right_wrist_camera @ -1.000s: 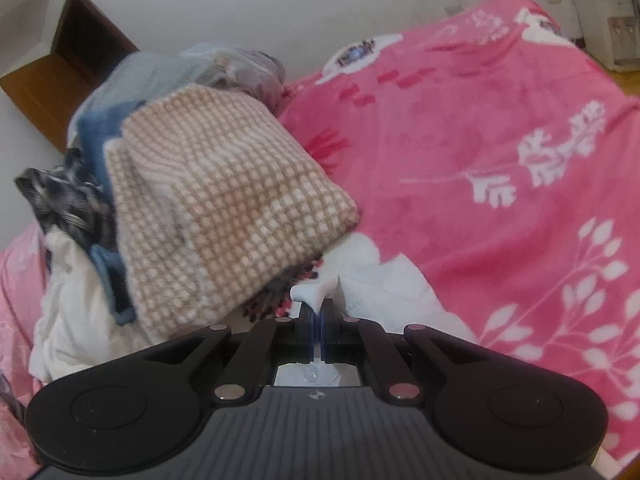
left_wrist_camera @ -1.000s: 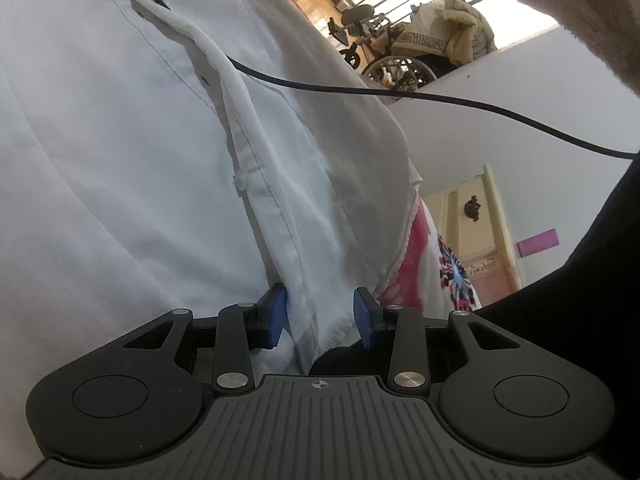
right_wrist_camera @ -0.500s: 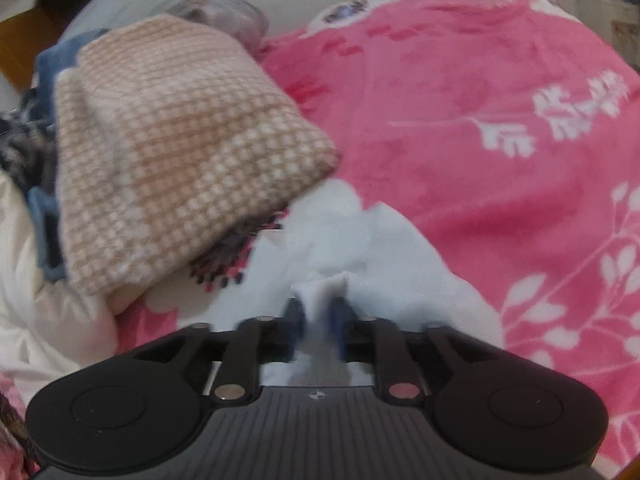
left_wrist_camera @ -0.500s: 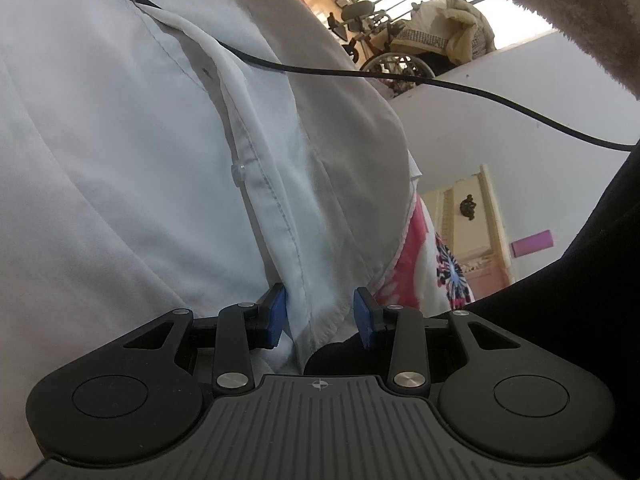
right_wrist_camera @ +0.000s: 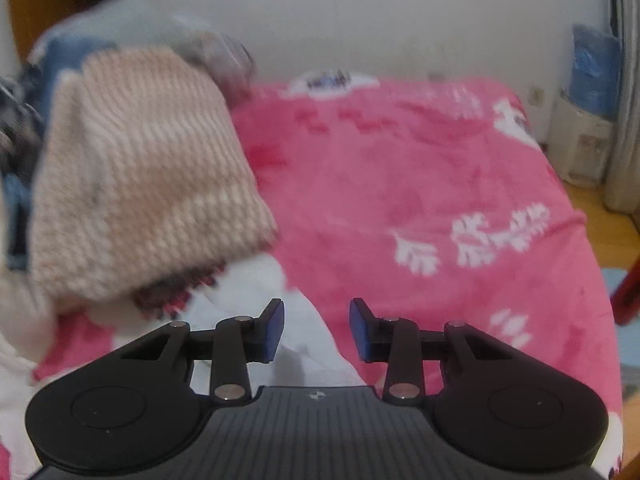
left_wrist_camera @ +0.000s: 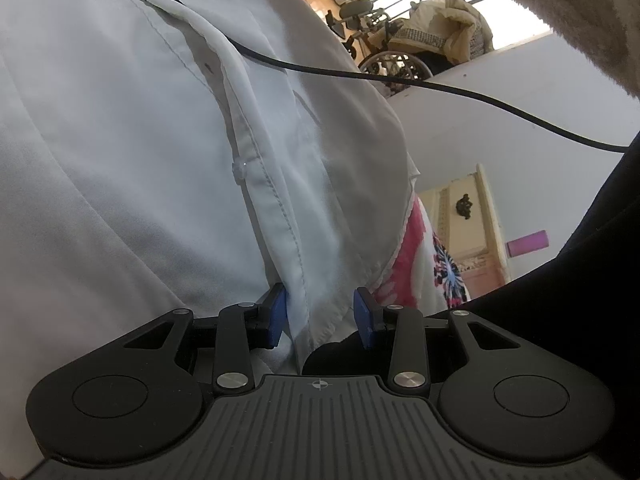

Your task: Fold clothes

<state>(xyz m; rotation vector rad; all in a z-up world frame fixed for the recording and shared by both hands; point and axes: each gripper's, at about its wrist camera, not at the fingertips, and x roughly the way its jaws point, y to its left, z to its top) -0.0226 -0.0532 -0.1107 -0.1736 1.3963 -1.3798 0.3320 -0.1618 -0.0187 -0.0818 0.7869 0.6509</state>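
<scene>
While the left gripper (left_wrist_camera: pixel 320 312) stands with its blue pads spread wide, the button placket of a white shirt (left_wrist_camera: pixel 132 152) hangs down between them, brushing the left pad but not pinched; a black cable (left_wrist_camera: pixel 460 92) crosses in front of the shirt. The right gripper (right_wrist_camera: pixel 317 330) is likewise parted, holding nothing, above white fabric (right_wrist_camera: pixel 308 344) lying on the pink floral blanket (right_wrist_camera: pixel 420 184) (the view is blurred); a beige checked knit (right_wrist_camera: pixel 136 172) tops a heap of clothes to its left, just beside the white fabric.
</scene>
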